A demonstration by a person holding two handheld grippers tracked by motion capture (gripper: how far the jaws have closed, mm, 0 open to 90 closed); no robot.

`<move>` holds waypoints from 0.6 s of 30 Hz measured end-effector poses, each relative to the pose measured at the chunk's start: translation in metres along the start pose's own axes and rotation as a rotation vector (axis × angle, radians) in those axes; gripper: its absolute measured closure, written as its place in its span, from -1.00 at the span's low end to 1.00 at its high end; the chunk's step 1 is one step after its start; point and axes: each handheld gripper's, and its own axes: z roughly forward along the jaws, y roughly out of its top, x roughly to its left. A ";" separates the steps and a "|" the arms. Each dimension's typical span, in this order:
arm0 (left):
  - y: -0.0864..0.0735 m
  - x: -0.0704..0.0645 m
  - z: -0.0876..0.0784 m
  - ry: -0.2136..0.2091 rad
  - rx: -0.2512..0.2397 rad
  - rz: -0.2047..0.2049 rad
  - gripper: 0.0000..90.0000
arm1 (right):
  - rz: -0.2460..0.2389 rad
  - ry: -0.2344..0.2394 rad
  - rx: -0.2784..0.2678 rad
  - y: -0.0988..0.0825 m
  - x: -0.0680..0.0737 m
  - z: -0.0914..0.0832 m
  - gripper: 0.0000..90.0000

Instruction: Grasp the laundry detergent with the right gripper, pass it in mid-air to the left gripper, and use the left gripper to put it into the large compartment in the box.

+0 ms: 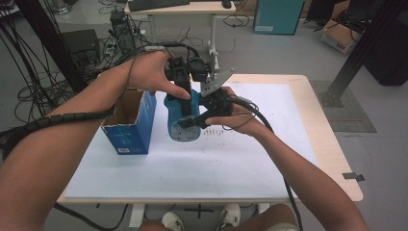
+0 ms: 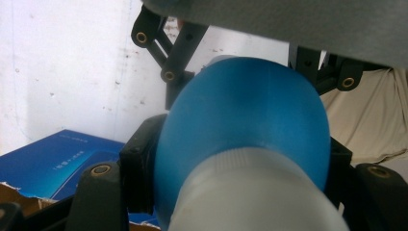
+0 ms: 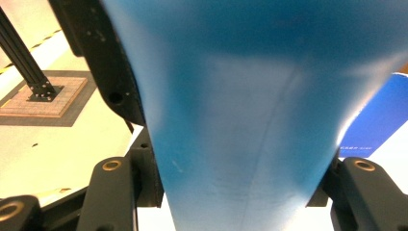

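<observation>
Fingers of both the left gripper (image 1: 182, 86) and right gripper (image 1: 204, 118) clamp the upright blue bottle (image 1: 184, 120), left above right along its length.

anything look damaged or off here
The blue carton beside the blue bottle has a ragged, torn top edge, seen in the left gripper view. Otherwise nothing stands out; both grippers clamp the bottle.
</observation>
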 end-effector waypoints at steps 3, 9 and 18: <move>0.000 0.000 -0.001 -0.002 0.003 -0.002 -0.20 | -0.005 -0.004 0.000 0.000 0.000 0.000 -0.10; 0.000 0.000 -0.003 -0.003 0.005 -0.002 -0.20 | -0.002 0.001 0.013 -0.002 0.000 0.001 -0.18; 0.000 0.002 -0.006 0.006 0.024 -0.019 -0.20 | 0.030 -0.016 0.066 -0.007 0.005 -0.007 -0.30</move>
